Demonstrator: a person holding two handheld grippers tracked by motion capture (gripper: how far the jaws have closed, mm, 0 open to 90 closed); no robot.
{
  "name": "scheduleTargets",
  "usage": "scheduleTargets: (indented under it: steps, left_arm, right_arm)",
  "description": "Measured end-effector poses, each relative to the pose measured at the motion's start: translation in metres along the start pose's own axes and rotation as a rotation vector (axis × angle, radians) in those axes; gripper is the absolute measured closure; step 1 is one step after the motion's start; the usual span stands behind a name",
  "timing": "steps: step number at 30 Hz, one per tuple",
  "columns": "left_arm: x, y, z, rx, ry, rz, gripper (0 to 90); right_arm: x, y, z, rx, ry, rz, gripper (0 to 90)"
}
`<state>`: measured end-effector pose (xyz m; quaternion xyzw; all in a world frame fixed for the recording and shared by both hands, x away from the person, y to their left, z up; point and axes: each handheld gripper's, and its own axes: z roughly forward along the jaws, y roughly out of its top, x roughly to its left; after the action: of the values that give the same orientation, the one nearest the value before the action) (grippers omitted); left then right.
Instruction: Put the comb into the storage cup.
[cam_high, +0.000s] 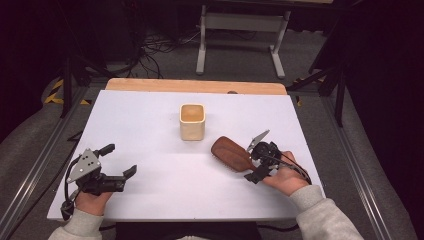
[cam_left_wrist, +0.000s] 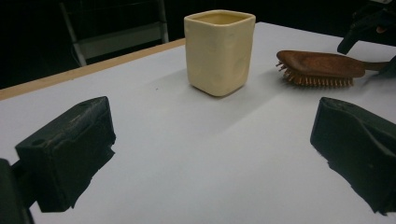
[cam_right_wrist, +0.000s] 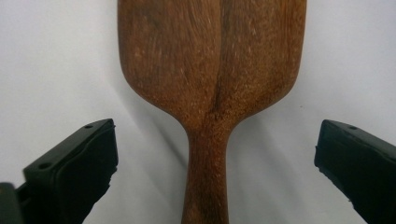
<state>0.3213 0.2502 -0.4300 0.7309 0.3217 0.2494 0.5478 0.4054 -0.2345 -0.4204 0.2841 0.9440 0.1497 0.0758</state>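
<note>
While right gripper fingers straddle the hairbrush handle, bristles seemingly face down.

— What surrounds the white table?
— Grey carpet floor beyond its far edge, a white frame stand there, black cables left of the stand, darkness behind.

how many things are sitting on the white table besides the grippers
2. A cream square cup stands upright near the middle toward the far edge; a wooden hairbrush lies bristles down to its right, its handle between the open fingers of the right gripper.
</note>
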Motion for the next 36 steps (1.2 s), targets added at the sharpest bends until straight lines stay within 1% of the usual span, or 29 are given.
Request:
scheduleTargets:
  steps: [3, 4, 6, 7, 8, 9, 10, 11, 12, 14, 15, 17, 18, 21, 23, 26, 27, 28, 30, 33, 35, 36]
  left_arm:
    - [0.0, 0.0, 0.001, 0.002, 0.0, -0.002, 0.7]
    - [0.0, 0.0, 0.001, 0.004, 0.0, -0.001, 0.7]
    - [-0.001, 0.0, 0.001, 0.008, 0.0, -0.001, 0.7]
    - [-0.001, 0.0, 0.001, 0.007, 0.0, -0.001, 0.7]
    - [-0.001, 0.0, 0.001, 0.007, 0.0, -0.001, 0.7]
    - [0.0, 0.0, 0.001, 0.007, 0.001, 0.0, 0.7]
    - [0.0, 0.0, 0.001, 0.007, 0.002, 0.003, 0.7]
    - [0.0, 0.0, 0.001, 0.007, 0.002, 0.003, 0.7]
    - [-0.001, 0.0, 0.001, 0.008, 0.002, 0.0, 0.7]
    - [-0.001, 0.0, 0.001, 0.006, 0.002, 0.003, 0.8]
    - [-0.001, 0.0, 0.001, 0.006, 0.002, 0.004, 0.8]
    - [-0.001, 0.0, 0.0, 0.006, 0.002, 0.0, 0.9]
    - [-0.001, 0.0, 0.0, 0.006, 0.002, 0.0, 0.8]
    - [-0.001, 0.0, 0.001, 0.005, 0.002, 0.005, 0.8]
    - [-0.001, 0.0, 0.001, 0.001, 0.002, 0.003, 0.9]
    - [-0.001, 0.0, 0.001, -0.001, 0.005, 0.009, 0.8]
    - [-0.001, 0.0, 0.001, -0.005, 0.008, 0.012, 0.5]
    - [-0.001, -0.001, 0.001, -0.011, 0.008, 0.012, 0.5]
    - [0.0, -0.002, 0.001, -0.022, -0.006, -0.007, 0.4]
    - [0.002, -0.004, 0.004, -0.008, -0.023, -0.041, 0.2]
    - [0.003, -0.006, 0.005, 0.016, -0.027, -0.04, 0.2]
    - [0.003, -0.006, 0.005, 0.017, -0.025, -0.037, 0.2]
  right_arm:
    - [-0.003, 0.0, 0.003, 0.023, 0.016, 0.041, 6.5]
    - [-0.003, 0.0, 0.003, 0.023, 0.016, 0.041, 6.5]
    - [-0.004, 0.0, 0.004, 0.034, 0.021, 0.056, 13.9]
    - [-0.004, 0.0, 0.004, 0.041, 0.022, 0.059, 20.8]
    - [-0.004, 0.0, 0.004, 0.041, 0.022, 0.059, 20.8]
    - [-0.004, 0.0, 0.004, 0.046, 0.027, 0.059, 27.4]
    - [-0.004, 0.0, 0.005, 0.046, 0.028, 0.059, 29.5]
    - [-0.004, 0.0, 0.005, 0.045, 0.031, 0.064, 31.4]
    - [-0.004, 0.0, 0.005, 0.045, 0.031, 0.064, 31.4]
    - [-0.005, 0.001, 0.007, 0.047, 0.038, 0.076, 41.3]
    - [-0.005, 0.001, 0.008, 0.046, 0.037, 0.081, 44.0]
    - [-0.004, 0.001, 0.008, 0.047, 0.02, 0.084, 51.1]
    - [-0.004, 0.001, 0.008, 0.047, 0.02, 0.084, 51.1]
    - [-0.002, 0.002, 0.007, 0.046, 0.009, 0.079, 64.7]
    - [0.0, 0.002, 0.007, 0.048, 0.01, 0.067, 69.4]
    - [0.003, 0.003, 0.007, 0.054, -0.002, 0.058, 71.1]
    - [0.004, 0.003, 0.007, 0.058, -0.012, 0.047, 71.5]
    - [0.004, 0.003, 0.007, 0.058, -0.012, 0.047, 71.5]
    - [0.005, 0.003, 0.007, 0.057, -0.015, 0.041, 71.8]
    - [0.005, 0.002, 0.006, 0.048, -0.013, 0.039, 72.0]
    - [0.006, 0.001, 0.006, 0.035, -0.019, 0.041, 72.1]
    - [0.006, 0.0, 0.006, 0.031, -0.022, 0.037, 72.2]
